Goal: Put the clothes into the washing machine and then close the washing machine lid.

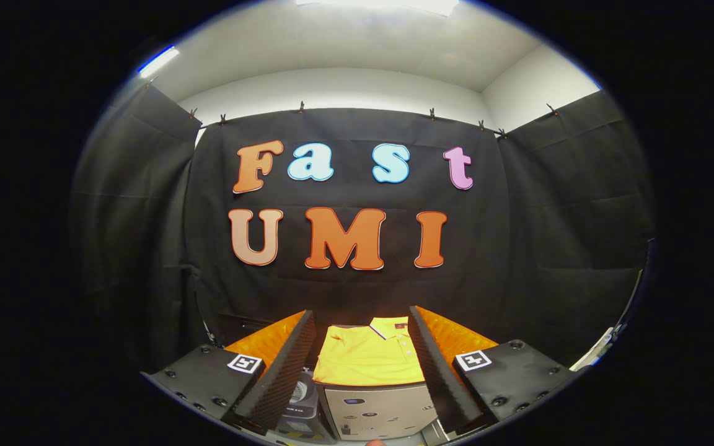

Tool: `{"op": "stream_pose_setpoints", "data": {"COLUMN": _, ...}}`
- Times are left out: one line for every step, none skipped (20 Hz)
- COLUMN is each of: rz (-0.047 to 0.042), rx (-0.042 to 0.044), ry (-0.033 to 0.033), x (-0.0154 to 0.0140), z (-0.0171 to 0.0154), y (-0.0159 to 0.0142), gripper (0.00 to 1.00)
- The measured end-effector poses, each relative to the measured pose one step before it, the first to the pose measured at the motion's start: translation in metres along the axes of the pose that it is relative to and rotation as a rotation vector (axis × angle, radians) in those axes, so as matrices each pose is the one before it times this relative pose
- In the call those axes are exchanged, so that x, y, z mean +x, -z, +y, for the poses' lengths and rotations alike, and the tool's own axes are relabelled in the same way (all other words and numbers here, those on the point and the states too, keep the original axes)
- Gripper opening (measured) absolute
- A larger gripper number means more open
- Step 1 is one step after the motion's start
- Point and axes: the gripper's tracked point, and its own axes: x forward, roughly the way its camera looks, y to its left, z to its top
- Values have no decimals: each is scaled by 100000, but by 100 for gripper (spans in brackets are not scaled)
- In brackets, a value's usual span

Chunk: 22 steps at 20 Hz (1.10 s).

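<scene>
A folded yellow polo shirt [369, 356] with a dark-trimmed collar lies flat on top of a pale grey box-shaped machine [382, 409] that has small stickers on its front. My gripper [362, 317] is open, its two ribbed fingers [282, 365] spread wide on either side of the shirt and apart from it. The shirt sits between and just below the fingers, collar end farthest from me. I cannot tell whether the grey box is the washing machine or where its lid is.
A smaller dark device [300, 396] with a round pale part stands just left of the grey box, under my left finger. The black cloth wall hangs close behind the shirt. A pale object [599, 350] shows far right.
</scene>
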Motion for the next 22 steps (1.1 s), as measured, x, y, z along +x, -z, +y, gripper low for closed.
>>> {"op": "stream_pose_setpoints", "data": {"rz": 178, "rx": -705, "ry": -27, "x": 284, "z": -130, "y": -24, "gripper": 98}}
{"op": "stream_pose_setpoints", "data": {"rz": 19, "rx": -794, "ry": 167, "x": 426, "z": -211, "y": -94, "gripper": 98}}
{"op": "stream_pose_setpoints", "data": {"rz": 28, "rx": -642, "ry": -33, "x": 353, "z": -149, "y": -74, "gripper": 98}}
{"op": "stream_pose_setpoints", "data": {"rz": 54, "rx": -160, "ry": -151, "x": 360, "z": -66, "y": -4, "gripper": 98}}
{"op": "stream_pose_setpoints", "data": {"rz": 217, "rx": 86, "ry": -376, "x": 377, "z": -243, "y": 210, "gripper": 98}}
{"op": "stream_pose_setpoints", "data": {"rz": 311, "rx": 253, "ry": -235, "x": 670, "z": -367, "y": 99, "gripper": 98}}
{"op": "stream_pose_setpoints", "data": {"rz": 688, "rx": 386, "ry": -178, "x": 650, "z": -444, "y": 238, "gripper": 98}}
{"op": "stream_pose_setpoints", "data": {"rz": 790, "rx": 332, "ry": -34, "x": 787, "z": -511, "y": 179, "gripper": 98}}
{"op": "stream_pose_setpoints", "data": {"rz": 849, "rx": 406, "ry": 252, "x": 877, "z": -680, "y": 388, "gripper": 98}}
{"op": "stream_pose_setpoints", "data": {"rz": 1099, "rx": 439, "ry": 88, "x": 834, "z": -564, "y": 310, "gripper": 98}}
{"op": "stream_pose_setpoints", "data": {"rz": 1027, "rx": 473, "ry": 234, "x": 828, "z": -684, "y": 386, "gripper": 98}}
{"op": "stream_pose_setpoints", "data": {"rz": 881, "rx": 537, "ry": 58, "x": 856, "z": -718, "y": 300, "gripper": 98}}
{"op": "stream_pose_setpoints", "data": {"rz": 1015, "rx": 465, "ry": 313, "x": 988, "z": -589, "y": 364, "gripper": 98}}
{"op": "stream_pose_setpoints", "data": {"rz": 1558, "rx": 267, "ry": 109, "x": 1081, "z": -609, "y": 492, "gripper": 98}}
{"op": "stream_pose_setpoints", "data": {"rz": 2006, "rx": 158, "ry": 38, "x": 1161, "z": -605, "y": 747, "gripper": 98}}
{"op": "stream_pose_setpoints", "data": {"rz": 2658, "rx": 221, "ry": 75, "x": 1230, "z": -564, "y": 716, "gripper": 98}}
{"op": "stream_pose_setpoints", "data": {"rz": 2417, "rx": 331, "ry": -231, "x": 1257, "z": -551, "y": 816, "gripper": 98}}
{"op": "stream_pose_setpoints", "data": {"rz": 2548, "rx": 307, "ry": -53, "x": 1436, "z": -399, "y": 615, "gripper": 98}}
{"op": "stream_pose_setpoints", "data": {"rz": 1795, "rx": 342, "ry": -58, "x": 1401, "z": -512, "y": 476, "gripper": 98}}
{"op": "stream_pose_setpoints", "data": {"rz": 1495, "rx": 295, "ry": -418, "x": 1434, "z": -346, "y": 481, "gripper": 98}}
{"op": "stream_pose_setpoints", "data": {"rz": 1620, "rx": 383, "ry": -134, "x": 1337, "z": -353, "y": 483, "gripper": 98}}
{"op": "stream_pose_setpoints", "data": {"rz": 1647, "rx": 167, "ry": -365, "x": 1246, "z": -351, "y": 537, "gripper": 98}}
